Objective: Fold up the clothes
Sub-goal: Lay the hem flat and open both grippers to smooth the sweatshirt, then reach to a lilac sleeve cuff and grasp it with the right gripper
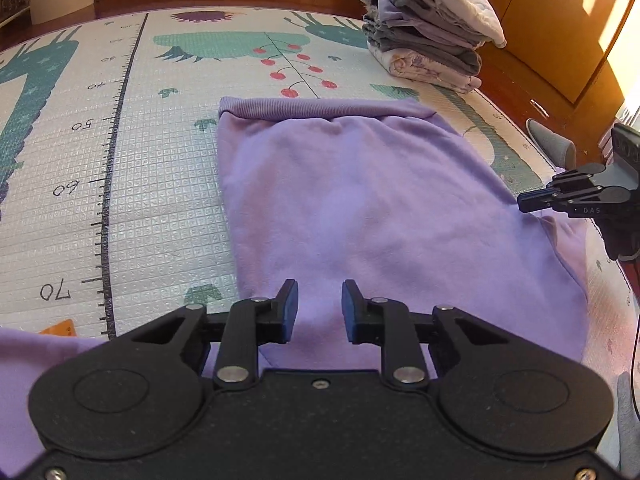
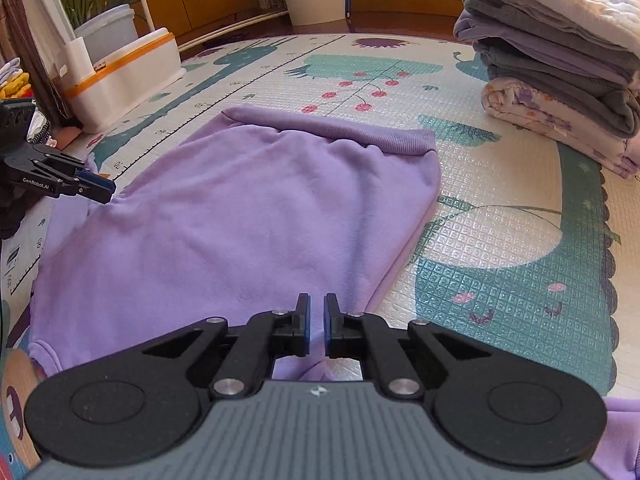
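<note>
A purple sweatshirt (image 1: 360, 208) lies spread on the play mat (image 1: 152, 184), its ribbed hem (image 1: 320, 108) at the far end. My left gripper (image 1: 319, 308) hovers open over the near part of the garment, with nothing between its fingers. In the right wrist view the sweatshirt (image 2: 240, 220) fills the middle. My right gripper (image 2: 317, 326) sits at the garment's near right edge, its jaws almost together with purple fabric between them. From the left wrist view the right gripper (image 1: 528, 202) shows at the right, where the cloth puckers. The left gripper (image 2: 100, 190) appears at the left edge.
A stack of folded clothes (image 1: 432, 28) stands at the mat's far right corner (image 2: 560, 60). A white bin with an orange band (image 2: 124, 76) and a plant tub (image 2: 108, 32) stand at the far left. A grey slipper (image 1: 552, 144) lies on the wooden floor.
</note>
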The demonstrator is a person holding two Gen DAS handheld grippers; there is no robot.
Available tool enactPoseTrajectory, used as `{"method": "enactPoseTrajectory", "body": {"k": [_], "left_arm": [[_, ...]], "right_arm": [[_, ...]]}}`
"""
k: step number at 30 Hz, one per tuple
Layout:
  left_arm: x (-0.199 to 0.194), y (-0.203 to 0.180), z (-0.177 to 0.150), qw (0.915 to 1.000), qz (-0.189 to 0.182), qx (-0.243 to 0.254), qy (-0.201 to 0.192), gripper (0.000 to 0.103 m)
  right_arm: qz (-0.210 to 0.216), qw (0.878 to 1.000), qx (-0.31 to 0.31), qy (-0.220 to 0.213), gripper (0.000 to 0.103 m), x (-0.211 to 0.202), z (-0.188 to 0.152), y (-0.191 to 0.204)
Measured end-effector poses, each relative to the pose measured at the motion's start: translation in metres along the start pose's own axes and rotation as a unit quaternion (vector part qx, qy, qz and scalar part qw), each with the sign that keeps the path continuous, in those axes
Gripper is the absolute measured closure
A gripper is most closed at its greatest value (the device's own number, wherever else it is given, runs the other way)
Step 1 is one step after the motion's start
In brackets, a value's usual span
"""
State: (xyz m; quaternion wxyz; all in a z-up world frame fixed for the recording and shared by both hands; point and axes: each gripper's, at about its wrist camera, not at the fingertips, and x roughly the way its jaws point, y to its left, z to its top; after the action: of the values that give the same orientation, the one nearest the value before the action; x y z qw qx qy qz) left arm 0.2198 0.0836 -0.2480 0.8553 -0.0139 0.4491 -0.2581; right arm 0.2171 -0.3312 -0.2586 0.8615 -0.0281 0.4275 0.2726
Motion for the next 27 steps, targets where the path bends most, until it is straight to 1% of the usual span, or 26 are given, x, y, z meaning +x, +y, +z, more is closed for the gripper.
{"method": "enactPoseTrajectory", "body": {"k": [1, 2, 3, 4, 5, 7, 8, 9, 10, 11, 12, 13, 15, 17, 18, 19, 20, 21, 22, 23, 24, 25, 27], "left_arm": [[0.006, 0.000, -0.007, 0.9998, 0.005, -0.001, 0.018, 0.082], [0.012, 0.000, -0.014, 0.9992, 0.011, -0.001, 0.037, 0.082], [0.014, -0.002, -0.021, 0.9993, 0.018, 0.013, 0.031, 0.082], [0.011, -0.005, -0.023, 0.9992, 0.021, 0.022, 0.025, 0.082], [0.008, -0.008, -0.022, 0.9988, 0.026, 0.027, 0.032, 0.082], [-0.004, -0.020, -0.022, 0.9988, 0.016, 0.044, 0.011, 0.082], [-0.007, -0.028, -0.024, 0.9982, 0.010, 0.059, 0.007, 0.082], [-0.006, -0.034, -0.029, 0.9974, 0.005, 0.070, 0.012, 0.082], [-0.005, -0.040, -0.033, 0.9966, 0.001, 0.081, 0.017, 0.081], [0.001, -0.044, -0.038, 0.9957, -0.002, 0.087, 0.033, 0.080], [0.010, -0.047, -0.045, 0.9938, 0.005, 0.093, 0.061, 0.078], [0.009, -0.050, -0.049, 0.9937, 0.009, 0.102, 0.047, 0.076], [0.008, -0.054, -0.043, 0.9927, 0.005, 0.102, 0.064, 0.076], [0.001, -0.059, -0.034, 0.9921, -0.002, 0.105, 0.068, 0.075], [-0.004, -0.064, -0.029, 0.9901, -0.003, 0.120, 0.073, 0.071], [-0.009, -0.069, -0.024, 0.9879, -0.005, 0.134, 0.078, 0.062], [-0.015, -0.075, -0.018, 0.9854, -0.008, 0.148, 0.082, 0.057], [-0.020, -0.080, -0.012, 0.9822, -0.014, 0.164, 0.092, 0.054], [-0.024, -0.086, -0.006, 0.9785, -0.020, 0.179, 0.102, 0.053], [-0.029, -0.092, 0.000, 0.9733, -0.021, 0.199, 0.112, 0.052], [-0.031, -0.098, 0.006, 0.9687, -0.021, 0.217, 0.119, 0.049], [-0.034, -0.105, 0.012, 0.9632, -0.021, 0.236, 0.127, 0.046], [-0.041, -0.120, 0.026, 0.9506, -0.021, 0.275, 0.143, 0.046]], "right_arm": [[-0.009, 1.000, 0.004, 0.017, 0.096, 0.005, -0.005, -0.001], [-0.010, 1.000, 0.012, 0.013, 0.098, 0.005, -0.010, -0.004], [-0.012, 1.000, 0.017, 0.009, 0.098, 0.002, -0.011, -0.005], [-0.016, 1.000, 0.016, 0.003, 0.093, -0.002, -0.010, -0.003], [-0.013, 1.000, 0.014, -0.011, 0.091, -0.010, -0.010, 0.002], [0.002, 1.000, 0.007, -0.030, 0.091, -0.027, -0.013, 0.017], [0.004, 1.000, -0.002, -0.028, 0.091, -0.031, -0.017, 0.025], [0.003, 1.000, -0.012, -0.018, 0.091, -0.031, -0.024, 0.032], [-0.003, 1.000, -0.017, 0.002, 0.091, -0.027, -0.032, 0.037], [-0.013, 1.000, -0.011, 0.015, 0.091, -0.024, -0.041, 0.038], [-0.022, 0.999, 0.000, 0.023, 0.091, -0.024, -0.049, 0.038], [-0.023, 0.999, 0.015, 0.030, 0.091, -0.026, -0.055, 0.037], [-0.017, 0.999, 0.032, 0.026, 0.090, -0.039, -0.058, 0.038], [-0.009, 0.999, 0.042, 0.016, 0.090, -0.055, -0.061, 0.037], [-0.011, 0.999, 0.049, 0.012, 0.090, -0.063, -0.063, 0.036], [-0.014, 0.998, 0.060, 0.006, 0.088, -0.070, -0.066, 0.032], [-0.018, 0.997, 0.079, -0.001, 0.087, -0.077, -0.071, 0.026], [-0.025, 0.994, 0.102, -0.009, 0.087, -0.083, -0.075, 0.019], [-0.032, 0.991, 0.127, -0.017, 0.087, -0.089, -0.081, 0.010], [-0.038, 0.987, 0.155, -0.027, 0.086, -0.096, -0.087, 0.001], [-0.047, 0.980, 0.189, -0.039, 0.085, -0.103, -0.096, -0.011], [-0.057, 0.973, 0.219, -0.051, 0.082, -0.109, -0.104, -0.022], [-0.078, 0.955, 0.275, -0.076, 0.076, -0.119, -0.122, -0.045]]}}
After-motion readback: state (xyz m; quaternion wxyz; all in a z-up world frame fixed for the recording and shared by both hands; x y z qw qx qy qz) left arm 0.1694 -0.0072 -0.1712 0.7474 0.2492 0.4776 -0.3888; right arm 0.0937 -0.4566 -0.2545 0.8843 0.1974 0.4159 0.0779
